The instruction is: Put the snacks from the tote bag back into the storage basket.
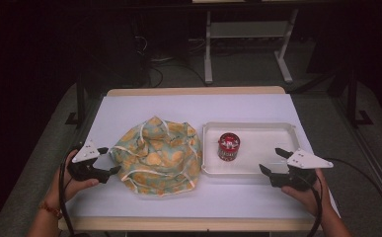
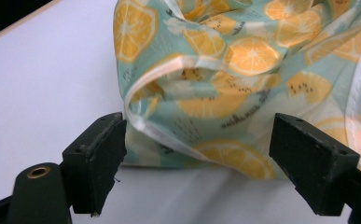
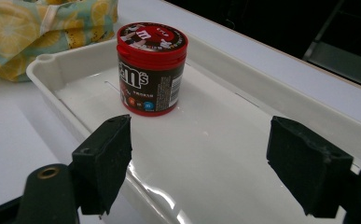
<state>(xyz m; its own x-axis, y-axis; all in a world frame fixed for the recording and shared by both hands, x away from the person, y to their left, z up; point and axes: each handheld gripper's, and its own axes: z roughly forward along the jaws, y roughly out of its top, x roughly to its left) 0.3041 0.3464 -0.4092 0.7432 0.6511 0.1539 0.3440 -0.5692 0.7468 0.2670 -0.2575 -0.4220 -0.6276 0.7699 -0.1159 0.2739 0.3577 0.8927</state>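
Left gripper (image 1: 108, 160) fingers apart beside cloth bag (image 1: 158, 154) — right gripper (image 1: 272, 161) fingers apart over tray (image 1: 257, 169).

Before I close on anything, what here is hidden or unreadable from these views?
- Inside of the lemon-print bag: high view and left gripper view, hidden by its own crumpled folds.
- Bag's right part: left gripper view, cut off by the frame edge.
- Small print on the candy tub: right gripper view, too small.
- Tub's far side: turned away.
- Tray far end: right gripper view, cut off.
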